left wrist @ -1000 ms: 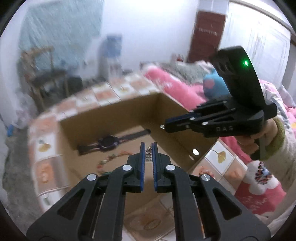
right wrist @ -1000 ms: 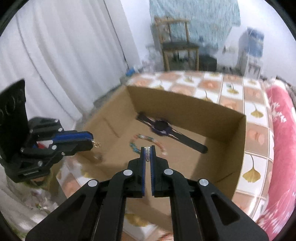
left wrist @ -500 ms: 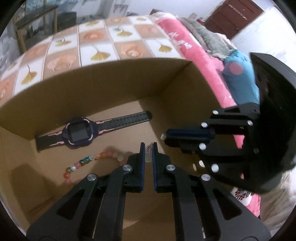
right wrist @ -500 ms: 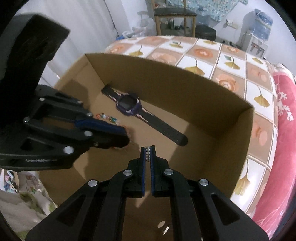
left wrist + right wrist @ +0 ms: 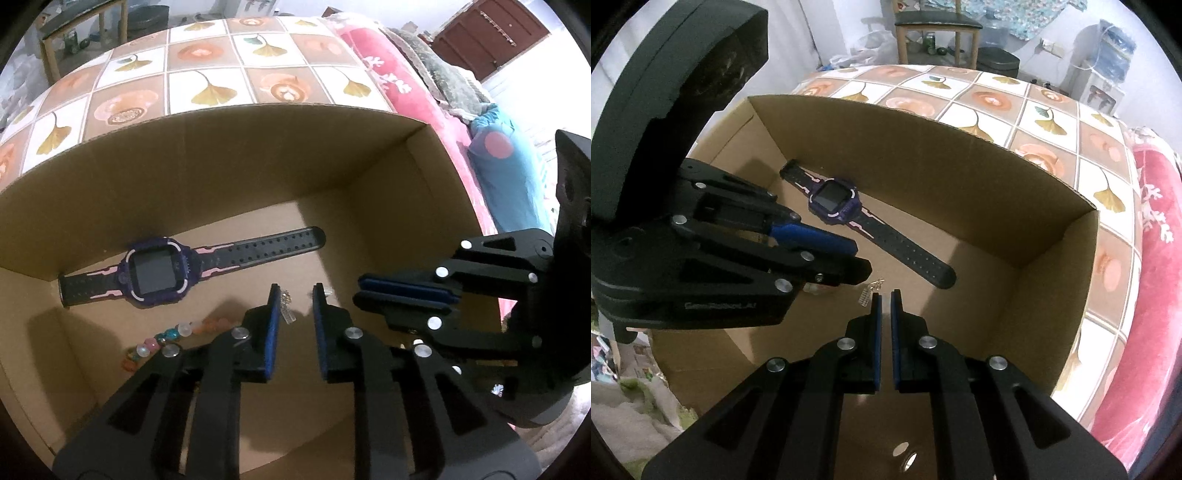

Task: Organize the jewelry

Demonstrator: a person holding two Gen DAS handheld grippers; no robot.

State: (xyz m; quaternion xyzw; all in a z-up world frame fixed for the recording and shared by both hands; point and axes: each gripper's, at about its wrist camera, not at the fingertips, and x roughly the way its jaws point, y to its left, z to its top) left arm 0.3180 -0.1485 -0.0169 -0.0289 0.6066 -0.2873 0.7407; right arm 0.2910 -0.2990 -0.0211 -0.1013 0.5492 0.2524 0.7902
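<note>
Both grippers are inside an open cardboard box (image 5: 229,155). My left gripper (image 5: 295,295) is open; a small silver earring (image 5: 286,304) lies free between its tips by the left finger. A second silver earring (image 5: 870,291) lies loose just left of my right gripper (image 5: 885,295), whose jaws stand slightly apart and empty. A purple smartwatch (image 5: 159,271) with a black strap lies on the box floor, also seen in the right wrist view (image 5: 836,201). A string of coloured beads (image 5: 162,339) lies near the left fingers.
The box (image 5: 1052,236) stands on a tabletop with a leaf-and-flower tile pattern (image 5: 207,85). A red bedspread (image 5: 1145,295) lies to the right. A wooden chair (image 5: 938,26) stands beyond the table. Two small round items (image 5: 905,456) lie on the box floor near the right gripper.
Both grippers have come lower into the box. The left gripper has opened and let go of its earring. The right jaws have parted and its earring now lies loose.
</note>
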